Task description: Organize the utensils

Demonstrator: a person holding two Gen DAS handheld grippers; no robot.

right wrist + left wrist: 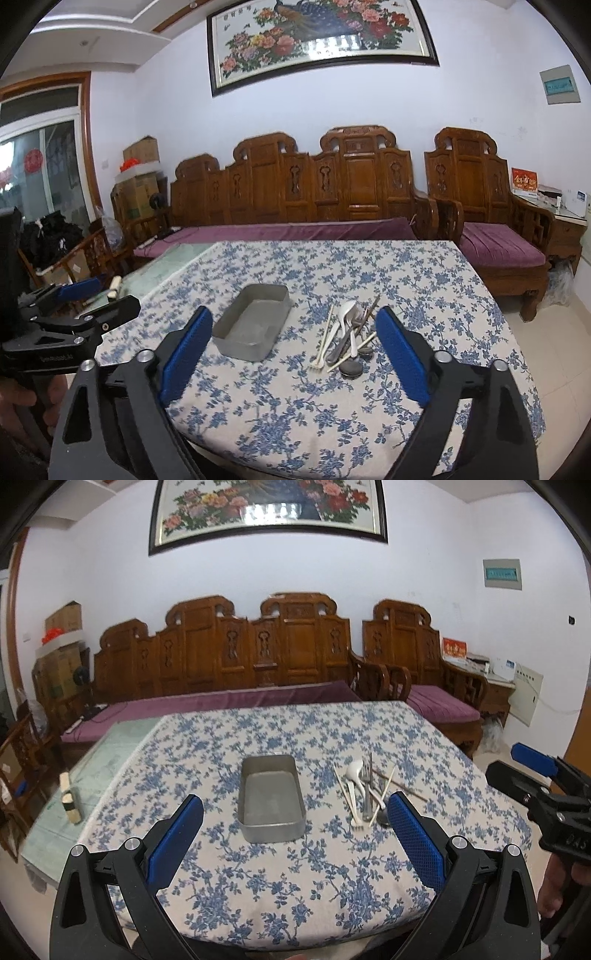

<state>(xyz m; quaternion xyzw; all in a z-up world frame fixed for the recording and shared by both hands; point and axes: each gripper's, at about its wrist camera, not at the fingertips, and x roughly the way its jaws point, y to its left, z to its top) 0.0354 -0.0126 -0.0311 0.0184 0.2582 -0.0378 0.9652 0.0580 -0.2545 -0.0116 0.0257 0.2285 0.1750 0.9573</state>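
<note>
Both grippers, left gripper and right gripper, hang wide open and empty over the floral tablecloth. Utensils lie tangled (chopsticks crossing spoons) just beside the empty metal tin; best pinch one outer piece, lifting clear.

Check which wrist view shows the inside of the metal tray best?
Left wrist view: the metal tray sits almost centred and end-on, so its bare floor and all four walls show. Right wrist view sees the same tray at an angle, lower and slightly blurred; the near wall hides part of the floor.
</note>
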